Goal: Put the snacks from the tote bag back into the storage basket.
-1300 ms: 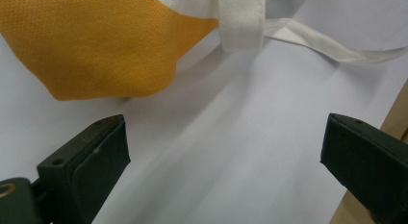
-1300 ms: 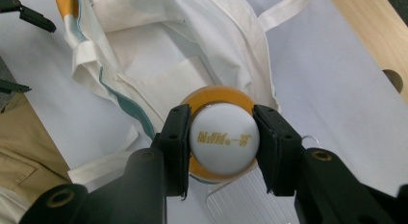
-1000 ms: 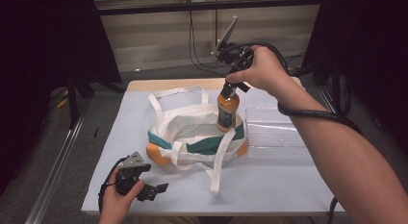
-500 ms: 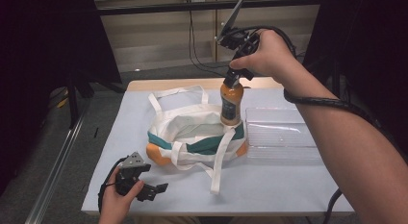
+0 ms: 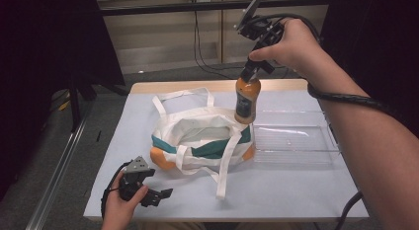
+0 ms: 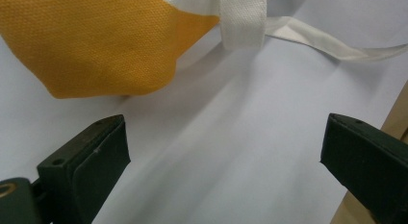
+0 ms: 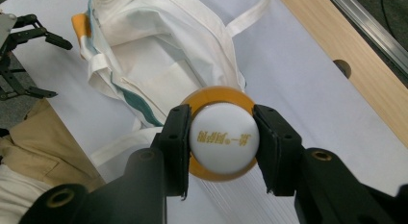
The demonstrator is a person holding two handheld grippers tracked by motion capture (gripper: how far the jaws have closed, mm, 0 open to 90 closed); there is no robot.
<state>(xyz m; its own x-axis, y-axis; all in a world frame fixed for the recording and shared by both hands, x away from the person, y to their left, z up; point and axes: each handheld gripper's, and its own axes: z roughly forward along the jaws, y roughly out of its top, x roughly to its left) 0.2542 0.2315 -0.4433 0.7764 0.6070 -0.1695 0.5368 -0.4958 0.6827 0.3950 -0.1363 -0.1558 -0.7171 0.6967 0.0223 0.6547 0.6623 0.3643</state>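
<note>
My right gripper (image 5: 254,69) is shut on the white cap (image 7: 224,136) of an orange drink bottle (image 5: 246,99), which hangs upright in the air over the right end of the bag. The white tote bag (image 5: 202,136) with teal and orange panels lies open in the middle of the table, its straps spread out. My left gripper (image 5: 157,193) rests near the table's front left edge, open, with nothing between its jaws. In the left gripper view the bag's orange corner (image 6: 96,46) and a white strap (image 6: 243,22) lie just ahead.
A clear plastic tray (image 5: 296,141) sits on the white table cover (image 5: 276,190) right of the bag. A wooden table edge (image 5: 188,87) runs along the back. Cables (image 5: 346,96) trail from the right gripper along the forearm.
The right gripper has lifted the bottle up out of the bag, and slightly to the right. The left gripper has stayed put.
</note>
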